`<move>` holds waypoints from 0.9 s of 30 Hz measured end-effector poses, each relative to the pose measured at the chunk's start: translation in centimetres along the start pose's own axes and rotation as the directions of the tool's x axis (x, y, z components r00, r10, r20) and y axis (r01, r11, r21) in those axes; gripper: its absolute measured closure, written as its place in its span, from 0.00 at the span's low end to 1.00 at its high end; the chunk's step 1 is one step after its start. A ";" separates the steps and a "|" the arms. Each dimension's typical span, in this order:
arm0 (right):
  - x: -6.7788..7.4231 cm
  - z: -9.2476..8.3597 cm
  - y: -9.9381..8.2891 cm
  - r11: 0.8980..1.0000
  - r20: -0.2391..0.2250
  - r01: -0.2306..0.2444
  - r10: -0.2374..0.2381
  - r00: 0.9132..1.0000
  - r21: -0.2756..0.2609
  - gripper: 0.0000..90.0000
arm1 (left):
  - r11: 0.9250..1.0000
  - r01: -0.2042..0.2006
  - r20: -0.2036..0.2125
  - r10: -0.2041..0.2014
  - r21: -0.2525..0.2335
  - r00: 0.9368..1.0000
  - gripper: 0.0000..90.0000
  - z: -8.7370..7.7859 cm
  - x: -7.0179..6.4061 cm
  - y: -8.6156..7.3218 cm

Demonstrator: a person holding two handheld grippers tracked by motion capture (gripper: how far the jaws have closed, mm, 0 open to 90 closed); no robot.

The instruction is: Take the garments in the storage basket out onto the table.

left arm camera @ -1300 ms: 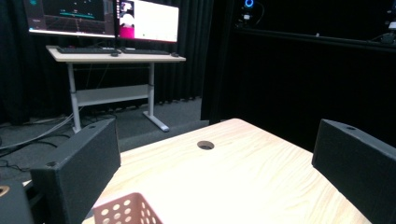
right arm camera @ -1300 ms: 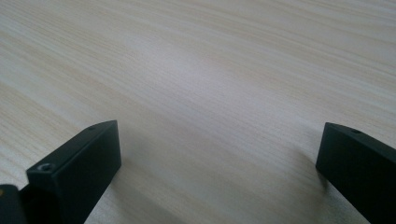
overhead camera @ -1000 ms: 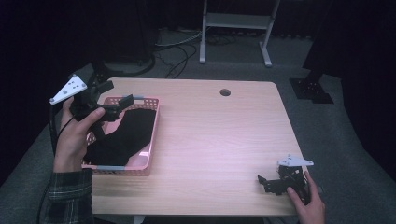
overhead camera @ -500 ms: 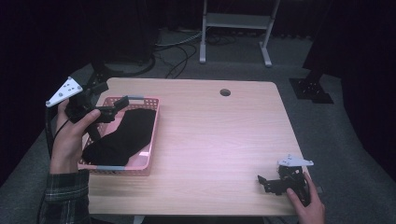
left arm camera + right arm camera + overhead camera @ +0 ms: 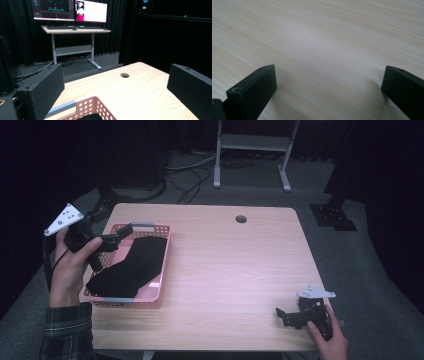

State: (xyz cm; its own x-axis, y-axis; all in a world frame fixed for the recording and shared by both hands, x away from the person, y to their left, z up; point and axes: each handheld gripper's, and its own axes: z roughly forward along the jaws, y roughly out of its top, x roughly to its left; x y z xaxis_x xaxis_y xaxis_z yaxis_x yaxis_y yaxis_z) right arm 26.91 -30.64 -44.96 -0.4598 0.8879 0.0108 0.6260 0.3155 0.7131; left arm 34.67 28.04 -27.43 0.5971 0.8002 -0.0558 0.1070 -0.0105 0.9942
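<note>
The left claw [image 5: 112,240] hung spread and empty above the basket's [image 5: 131,301] far left corner. The black cloth [image 5: 131,265] lay inside, just below and ahead of it, long axis running along the basket. The right claw [image 5: 286,316], also spread, rested well apart on the table [image 5: 225,270]. No writing was readable.

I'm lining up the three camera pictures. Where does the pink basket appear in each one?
High view: the pink basket sits at the table's left side, holding a black cloth, beside the left tongs.
Left gripper view: its perforated rim shows at bottom centre, between the jaws.
Right gripper view: bare wooden table, no basket.
Shared landmark: the round hole in the table.
</note>
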 end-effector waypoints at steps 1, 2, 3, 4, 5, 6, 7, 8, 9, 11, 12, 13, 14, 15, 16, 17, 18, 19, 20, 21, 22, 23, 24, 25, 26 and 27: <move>0.0 0.0 0.0 1.000 0.000 0.000 0.000 1.000 0.000 0.00 | 1.000 0.005 -0.003 -0.005 0.003 1.000 0.00 0.0 0.1 -0.1; 0.0 0.0 0.0 1.000 0.000 0.000 0.000 1.000 0.000 0.00 | 1.000 0.006 -0.005 -0.006 0.009 1.000 0.00 0.1 0.2 -0.2; 0.0 0.0 0.0 1.000 0.000 0.000 0.000 1.000 0.000 0.00 | 1.000 0.006 -0.005 -0.006 0.009 1.000 0.00 0.1 0.2 -0.2; 0.0 0.0 0.0 1.000 0.000 -0.001 0.001 1.000 -0.001 0.00 | 1.000 0.011 -0.003 -0.011 0.014 1.000 0.00 0.3 0.3 -0.4; 0.0 0.0 0.0 1.000 0.000 -0.001 0.001 1.000 -0.001 0.00 | 1.000 0.016 -0.003 -0.016 0.017 1.000 0.00 0.3 0.3 -0.5; 0.0 0.0 0.0 1.000 0.000 -0.001 0.001 1.000 -0.001 0.00 | 1.000 0.015 -0.009 -0.015 0.021 1.000 0.00 0.4 0.3 -0.6; 0.0 0.0 0.0 1.000 0.000 0.000 0.000 1.000 0.000 0.00 | 1.000 0.012 -0.013 -0.012 0.028 1.000 0.00 0.5 0.4 -0.7; 0.0 0.0 0.0 1.000 0.000 0.000 0.000 1.000 0.000 0.00 | 0.999 0.012 -0.016 -0.011 0.035 1.000 0.00 0.5 0.4 -0.7; 0.0 0.0 0.0 1.000 0.000 0.000 0.000 1.000 0.000 0.00 | 0.999 0.012 -0.015 -0.012 0.041 1.000 0.00 0.6 0.4 -0.8; 0.0 0.0 0.0 1.000 0.000 0.000 0.000 1.000 0.000 0.00 | 0.999 0.015 -0.014 -0.014 0.044 1.000 0.00 0.7 0.5 -0.9; 0.0 0.0 0.0 1.000 0.000 0.000 0.000 1.000 0.000 0.00 | 0.999 0.015 -0.012 -0.014 0.049 1.000 0.00 0.7 0.5 -1.0; 0.0 0.0 0.0 1.000 0.000 0.000 0.000 1.000 0.000 0.00 | 0.998 0.017 -0.011 -0.016 0.052 1.000 0.00 0.8 0.5 -1.0; 0.0 0.0 0.0 1.000 0.000 0.000 0.000 1.000 0.000 0.00 | 0.998 0.015 -0.010 -0.014 0.057 1.000 0.00 0.8 0.5 -1.1; 0.0 0.0 0.0 1.000 0.000 0.000 0.000 1.000 0.000 0.00 | 0.998 0.016 -0.008 -0.015 0.060 1.000 0.00 0.9 0.5 -1.2; 0.0 0.0 0.0 1.000 0.000 0.000 0.000 1.000 0.000 0.00 | 0.998 0.016 -0.008 -0.016 0.063 1.000 0.00 1.0 0.5 -1.3; 0.0 0.0 0.0 1.000 0.000 0.000 0.000 1.000 0.000 0.00 | 0.998 0.016 -0.007 -0.016 0.066 1.000 0.00 1.0 0.6 -1.3; 0.0 0.0 0.0 1.000 0.000 0.001 -0.001 1.000 0.000 0.00 | 0.997 0.016 -0.006 -0.015 0.070 1.000 0.00 1.1 0.6 -1.4; 0.0 0.0 0.0 1.000 0.000 0.001 -0.001 1.000 0.000 0.00 | 0.997 0.016 -0.005 -0.016 0.074 1.000 0.00 1.2 0.6 -1.5; 0.0 0.0 0.0 1.000 0.000 0.000 0.000 1.000 0.000 0.00 | 0.997 0.017 -0.001 -0.017 0.078 1.000 0.00 1.3 0.6 -1.5; 0.0 0.0 0.0 1.000 0.000 0.001 -0.001 1.000 0.000 0.00 | 0.996 0.022 0.001 -0.022 0.083 1.000 0.00 1.4 0.6 -1.6; 0.0 0.0 0.0 1.000 0.000 0.000 0.000 1.000 0.000 0.00 | 0.996 0.021 0.001 -0.021 0.088 1.000 0.00 1.5 0.6 -1.8; 0.0 0.0 0.0 1.000 0.000 0.000 0.000 1.000 0.000 0.00 | 0.995 0.020 0.000 -0.020 0.094 1.000 0.00 1.5 0.6 -1.8; 0.0 0.0 0.0 1.000 0.000 0.001 -0.001 1.000 0.000 0.00 | 0.995 0.023 0.001 -0.024 0.095 1.000 0.00 1.6 0.6 -1.9; 0.0 0.0 0.0 1.000 0.000 0.001 -0.001 1.000 0.000 0.00 | 0.995 0.025 0.003 -0.025 0.099 1.000 0.00 1.7 0.7 -2.0; 0.0 0.0 0.0 1.000 0.000 0.000 0.000 1.000 0.000 0.00 | 0.994 0.024 0.002 -0.024 0.103 1.000 0.00 1.8 0.7 -2.1; 0.0 0.0 0.0 1.000 0.000 0.000 0.000 1.000 0.000 0.00 | 0.994 0.026 0.000 -0.026 0.106 1.000 0.00 1.8 0.7 -2.2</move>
State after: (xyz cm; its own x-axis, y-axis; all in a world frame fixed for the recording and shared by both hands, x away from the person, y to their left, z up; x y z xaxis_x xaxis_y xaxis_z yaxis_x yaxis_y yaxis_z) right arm 26.91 -30.64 -44.96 -0.4599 0.8879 0.0111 0.6261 0.3155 0.7131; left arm 36.32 27.53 -29.81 0.5941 0.8003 -0.0813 0.2061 -0.0537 0.9771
